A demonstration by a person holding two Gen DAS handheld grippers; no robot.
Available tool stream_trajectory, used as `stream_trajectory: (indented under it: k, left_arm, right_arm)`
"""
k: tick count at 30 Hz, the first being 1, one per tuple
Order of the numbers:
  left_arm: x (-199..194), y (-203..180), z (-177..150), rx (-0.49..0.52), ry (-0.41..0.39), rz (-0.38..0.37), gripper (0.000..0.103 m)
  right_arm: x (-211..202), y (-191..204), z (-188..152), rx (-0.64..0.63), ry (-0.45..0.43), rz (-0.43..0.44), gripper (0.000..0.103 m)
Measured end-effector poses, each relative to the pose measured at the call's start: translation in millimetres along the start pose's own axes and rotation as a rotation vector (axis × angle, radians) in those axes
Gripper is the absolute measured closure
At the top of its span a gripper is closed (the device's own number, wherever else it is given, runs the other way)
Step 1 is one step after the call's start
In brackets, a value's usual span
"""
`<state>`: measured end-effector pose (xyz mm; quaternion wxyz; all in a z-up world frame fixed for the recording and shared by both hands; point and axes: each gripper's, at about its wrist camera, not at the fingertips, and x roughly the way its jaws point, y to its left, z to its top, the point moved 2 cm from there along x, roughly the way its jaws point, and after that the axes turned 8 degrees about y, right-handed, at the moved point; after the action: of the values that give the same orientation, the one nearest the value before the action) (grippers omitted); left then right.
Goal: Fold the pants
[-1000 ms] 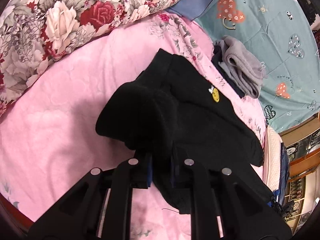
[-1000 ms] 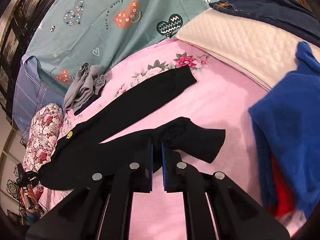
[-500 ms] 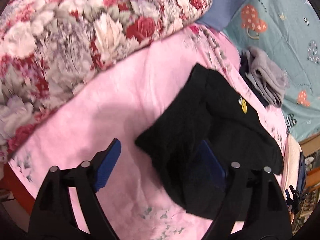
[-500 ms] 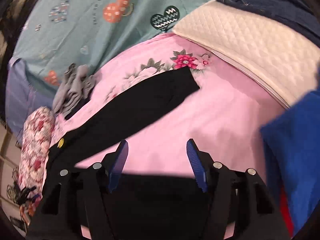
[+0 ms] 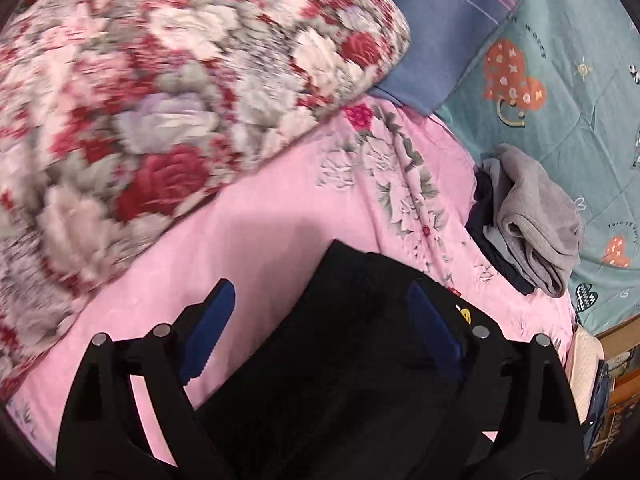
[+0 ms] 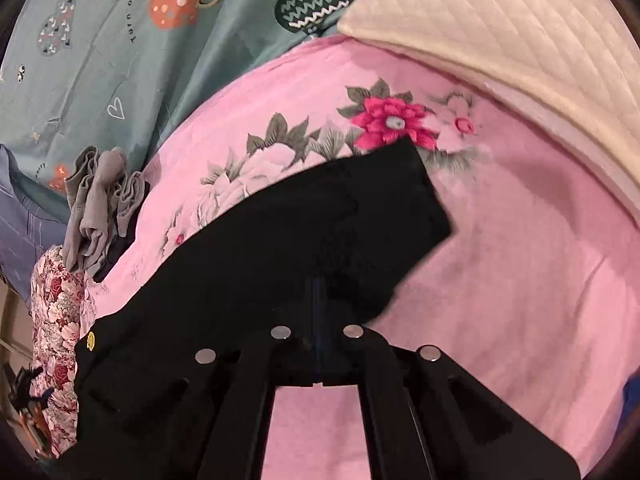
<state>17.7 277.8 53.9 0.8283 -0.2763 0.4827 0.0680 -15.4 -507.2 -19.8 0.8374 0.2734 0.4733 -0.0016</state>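
Black pants [image 5: 344, 344] with a small yellow smiley patch [image 5: 465, 314] lie on the pink bedspread [image 5: 256, 248]. My left gripper [image 5: 320, 332] is open, its blue-padded fingers [image 5: 208, 332] spread over the waist end of the pants, holding nothing. In the right wrist view the pants [image 6: 280, 232] stretch from lower left to the leg cuff near a pink flower print. My right gripper [image 6: 318, 300] is shut on the black fabric of a pant leg just below that cuff.
A big floral quilt [image 5: 152, 104] fills the left. Folded grey clothes [image 5: 532, 220] lie beside a teal heart-print sheet [image 5: 568, 80]. A cream quilted blanket [image 6: 520, 40] borders the pink bedspread [image 6: 520, 280] at upper right.
Both grippers let go of the pants and opened. The left stays open over the waist. The right has moved forward and shut again on the leg by the cuff.
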Motion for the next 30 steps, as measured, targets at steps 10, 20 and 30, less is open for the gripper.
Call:
stream_trajectory:
  k: [10,20,30]
  left_arm:
    - [109.6,-10.4,18.9,0.016,0.232,-0.111,0.012]
    - [91.9,-59.6,16.2,0.218,0.134,-0.131,0.101]
    - [77.9,-22.7,57.6,0.047,0.024,-0.002,0.098]
  right_arm:
    - [-36.9,-9.0,-17.8,0.028,-0.014,0.011,0.084]
    - [-27.4,95.2,-40.9,-0.156,0.043,0.091,0.049]
    - [-4.5,155.9,-36.9,-0.307,0.077,0.104,0.048]
